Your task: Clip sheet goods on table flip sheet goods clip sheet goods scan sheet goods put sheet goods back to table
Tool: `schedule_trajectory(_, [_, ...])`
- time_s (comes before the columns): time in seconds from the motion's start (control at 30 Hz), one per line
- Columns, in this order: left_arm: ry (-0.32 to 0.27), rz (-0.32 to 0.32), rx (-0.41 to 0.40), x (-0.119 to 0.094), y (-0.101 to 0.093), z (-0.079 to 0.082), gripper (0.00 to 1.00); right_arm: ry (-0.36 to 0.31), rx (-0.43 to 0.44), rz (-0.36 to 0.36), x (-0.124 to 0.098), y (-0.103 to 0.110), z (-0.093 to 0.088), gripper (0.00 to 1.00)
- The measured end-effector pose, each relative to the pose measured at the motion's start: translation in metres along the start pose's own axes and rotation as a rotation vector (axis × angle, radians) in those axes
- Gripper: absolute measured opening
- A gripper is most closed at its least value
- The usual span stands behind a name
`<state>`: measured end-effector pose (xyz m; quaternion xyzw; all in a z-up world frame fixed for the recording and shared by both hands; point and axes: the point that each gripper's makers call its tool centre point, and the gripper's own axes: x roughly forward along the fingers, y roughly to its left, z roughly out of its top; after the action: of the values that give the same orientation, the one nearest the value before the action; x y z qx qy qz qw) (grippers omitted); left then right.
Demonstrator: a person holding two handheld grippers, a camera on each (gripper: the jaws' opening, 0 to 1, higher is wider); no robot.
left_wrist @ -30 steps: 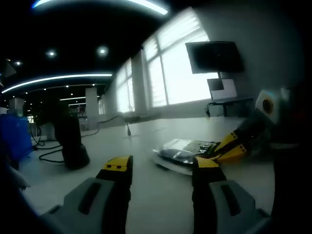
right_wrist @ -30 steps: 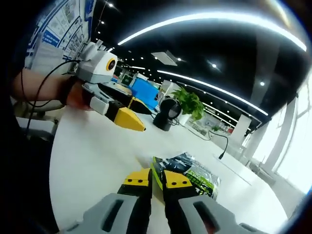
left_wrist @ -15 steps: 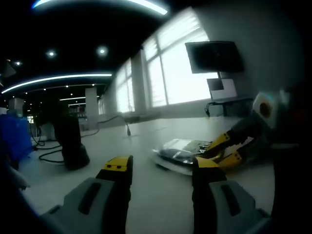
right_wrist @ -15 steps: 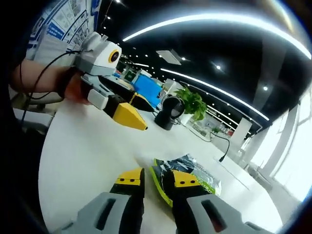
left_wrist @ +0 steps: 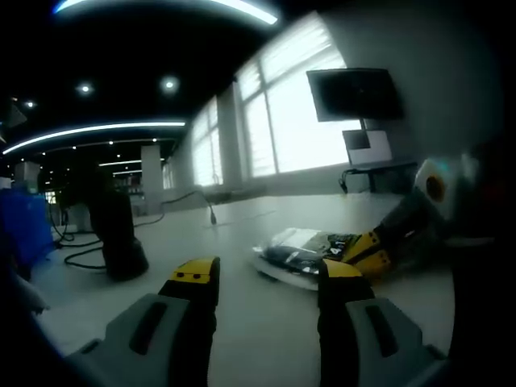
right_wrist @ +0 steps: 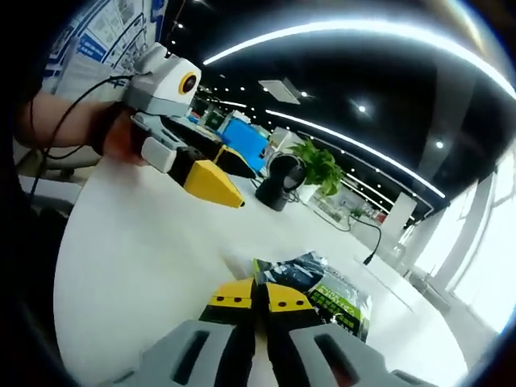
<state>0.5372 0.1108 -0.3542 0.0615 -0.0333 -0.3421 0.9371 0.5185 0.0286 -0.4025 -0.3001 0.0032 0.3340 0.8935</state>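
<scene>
A flat, glossy packet lies on the white table, just ahead of the right gripper, whose yellow-tipped jaws are pressed together at the packet's near edge; whether any of the film is caught between them cannot be told from either view. The left gripper hangs over the table with its jaws spread wide and nothing between them, well short of the packet. The packet looks like a thin film pouch: probably light, limp and slippery, likely to sag or slide if held at one corner only, so the sealed edge seems the safest place to pinch. In the right gripper view its long axis runs away from the jaws, towards the far side of the table, with the green printed face up.
</scene>
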Motion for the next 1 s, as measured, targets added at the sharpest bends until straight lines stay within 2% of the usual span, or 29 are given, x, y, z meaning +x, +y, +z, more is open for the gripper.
schedule_trajectory(0.37, [0.0,0.0,-0.002,0.0,0.002,-0.001,0.41,0.001,0.065,0.026,0.0,0.0,-0.002,0.0])
schedule_trajectory(0.47, [0.0,-0.001,-0.002,0.0,0.002,-0.001,0.41,-0.001,0.052,0.04,0.0,0.001,-0.003,0.0])
schedule_trajectory(0.57, [0.001,-0.001,-0.001,0.0,0.003,-0.002,0.41,-0.012,0.014,0.028,-0.002,-0.001,0.002,0.0])
schedule_trajectory(0.77, [-0.002,0.003,-0.005,-0.001,0.005,-0.002,0.41,-0.041,0.025,-0.002,-0.006,-0.01,0.011,0.0])
schedule_trajectory(1.0, [-0.002,0.006,-0.007,-0.002,0.006,-0.002,0.41,-0.083,0.134,-0.062,-0.014,-0.034,0.023,0.0])
